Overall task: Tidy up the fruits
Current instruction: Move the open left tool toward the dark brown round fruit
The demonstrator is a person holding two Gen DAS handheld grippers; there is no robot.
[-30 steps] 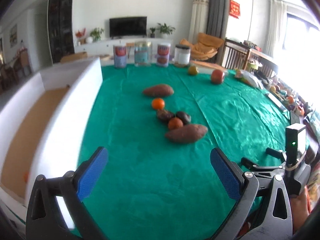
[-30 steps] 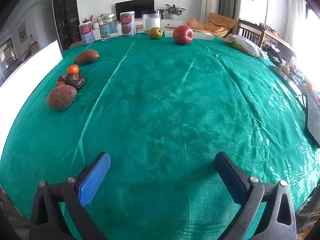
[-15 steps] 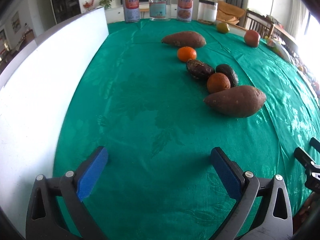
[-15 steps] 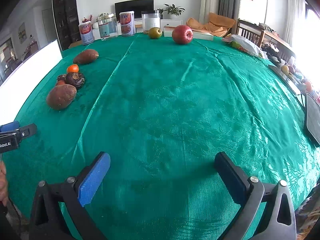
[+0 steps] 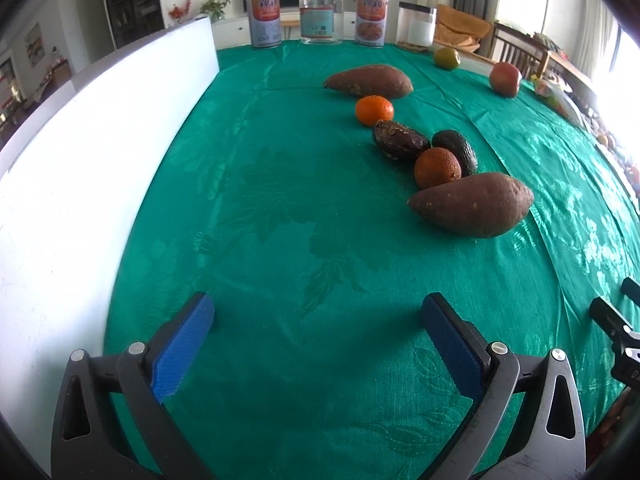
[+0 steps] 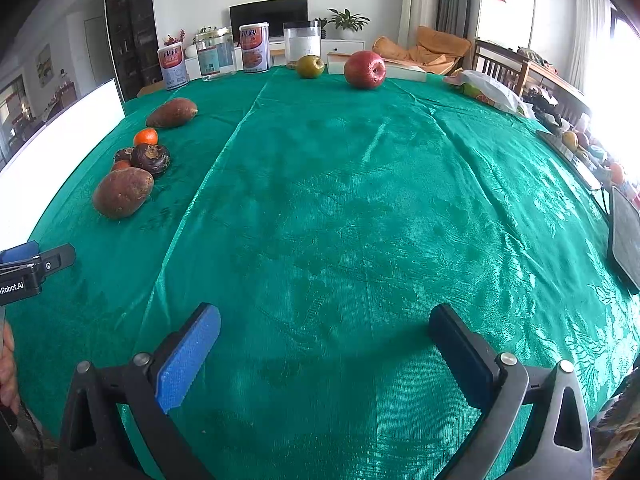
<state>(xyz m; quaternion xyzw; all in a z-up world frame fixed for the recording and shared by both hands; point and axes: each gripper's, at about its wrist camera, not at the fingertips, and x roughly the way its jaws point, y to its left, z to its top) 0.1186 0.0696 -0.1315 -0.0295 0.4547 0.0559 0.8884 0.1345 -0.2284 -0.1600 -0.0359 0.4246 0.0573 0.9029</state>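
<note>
Living-room table under a green patterned tablecloth [image 6: 360,220]; white box wall [image 5: 80,168] along its left edge, likely the sorting bin. Left gripper [image 5: 318,332]: fingers spread wide, empty, aimed at the cluster nearer the left edge. Right gripper [image 6: 324,344]: likewise released, over bare cloth. Cluster: near sweet potato [image 5: 472,209] touching a dull orange [image 5: 437,167]; avocado [image 5: 456,148]; wrinkled dark fruit [image 5: 400,139]; bright mandarin [image 5: 374,110]; far sweet potato [image 5: 368,81]. Red apple [image 6: 364,69] and green fruit [image 6: 310,66] at the far edge.
</note>
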